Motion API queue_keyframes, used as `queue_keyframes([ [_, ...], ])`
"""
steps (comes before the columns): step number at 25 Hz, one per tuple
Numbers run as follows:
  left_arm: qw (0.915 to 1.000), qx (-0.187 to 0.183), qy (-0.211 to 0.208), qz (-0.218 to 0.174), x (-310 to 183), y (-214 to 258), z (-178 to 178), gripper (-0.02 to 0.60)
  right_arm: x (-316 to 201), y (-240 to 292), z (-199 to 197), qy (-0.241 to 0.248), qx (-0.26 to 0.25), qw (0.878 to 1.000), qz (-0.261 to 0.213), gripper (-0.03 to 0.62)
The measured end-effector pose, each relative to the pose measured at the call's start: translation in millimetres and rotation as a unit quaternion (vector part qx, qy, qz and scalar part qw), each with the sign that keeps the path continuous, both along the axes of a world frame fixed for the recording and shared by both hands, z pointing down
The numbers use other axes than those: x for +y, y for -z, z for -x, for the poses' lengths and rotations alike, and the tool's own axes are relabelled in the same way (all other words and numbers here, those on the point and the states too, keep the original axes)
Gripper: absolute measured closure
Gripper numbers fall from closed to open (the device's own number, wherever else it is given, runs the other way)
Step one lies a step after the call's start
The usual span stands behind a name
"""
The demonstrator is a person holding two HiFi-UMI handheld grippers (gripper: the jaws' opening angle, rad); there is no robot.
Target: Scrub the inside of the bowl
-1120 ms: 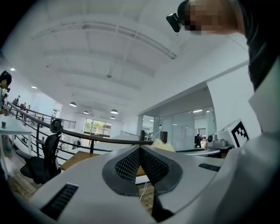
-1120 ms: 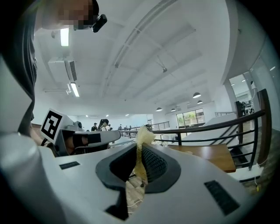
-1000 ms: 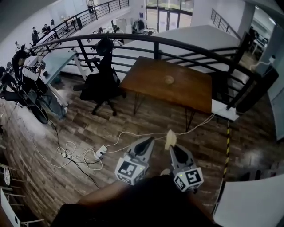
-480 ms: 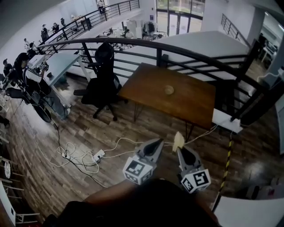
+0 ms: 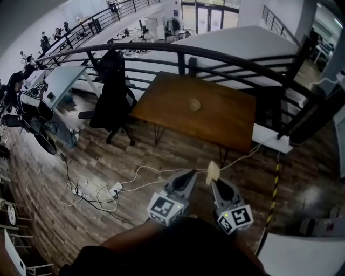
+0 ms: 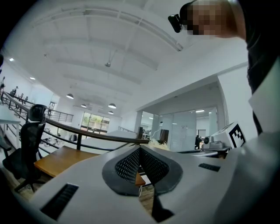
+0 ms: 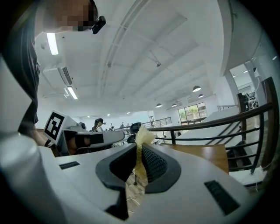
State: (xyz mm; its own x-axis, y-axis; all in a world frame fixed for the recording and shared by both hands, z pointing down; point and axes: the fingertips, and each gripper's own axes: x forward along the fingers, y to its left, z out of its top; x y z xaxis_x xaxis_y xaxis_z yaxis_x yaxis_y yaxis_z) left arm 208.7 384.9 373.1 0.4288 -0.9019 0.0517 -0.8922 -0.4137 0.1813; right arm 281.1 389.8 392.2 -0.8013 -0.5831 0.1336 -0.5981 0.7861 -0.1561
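Bright, even light; strong fisheye.
Ceiling lamps (image 6: 111, 105) and far windows (image 5: 207, 12) glow; corners vignette black.

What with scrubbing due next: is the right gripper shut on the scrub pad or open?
Shut on it: the right gripper pinches the yellowish scrub pad between its jaws, tuft poking above.

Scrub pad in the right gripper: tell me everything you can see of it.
The scrub pad is a thin, pale yellow piece with a frayed, fibrous, loofah-like look. It stands on edge between the jaws of the right gripper, which are shut on it, and a tufted end sticks out past the fingertips. Nothing else touches it. It is held in the air above the wood floor, well short of the brown table where the bowl sits.
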Motion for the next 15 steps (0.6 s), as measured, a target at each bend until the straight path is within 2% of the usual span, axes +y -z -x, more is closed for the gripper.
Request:
queue_keyframes([
  [8,0.9995,0.007,-0.031,0.006,-51,-5,-1,0.584,-48,-3,1,-0.028,0.018,0.999,-0.004,0.549],
  [15,0.9991,0.013,-0.04,0.002,-99,-5,32,0.584,-90,1,35,-0.037,0.024,0.999,-0.001,0.549],
])
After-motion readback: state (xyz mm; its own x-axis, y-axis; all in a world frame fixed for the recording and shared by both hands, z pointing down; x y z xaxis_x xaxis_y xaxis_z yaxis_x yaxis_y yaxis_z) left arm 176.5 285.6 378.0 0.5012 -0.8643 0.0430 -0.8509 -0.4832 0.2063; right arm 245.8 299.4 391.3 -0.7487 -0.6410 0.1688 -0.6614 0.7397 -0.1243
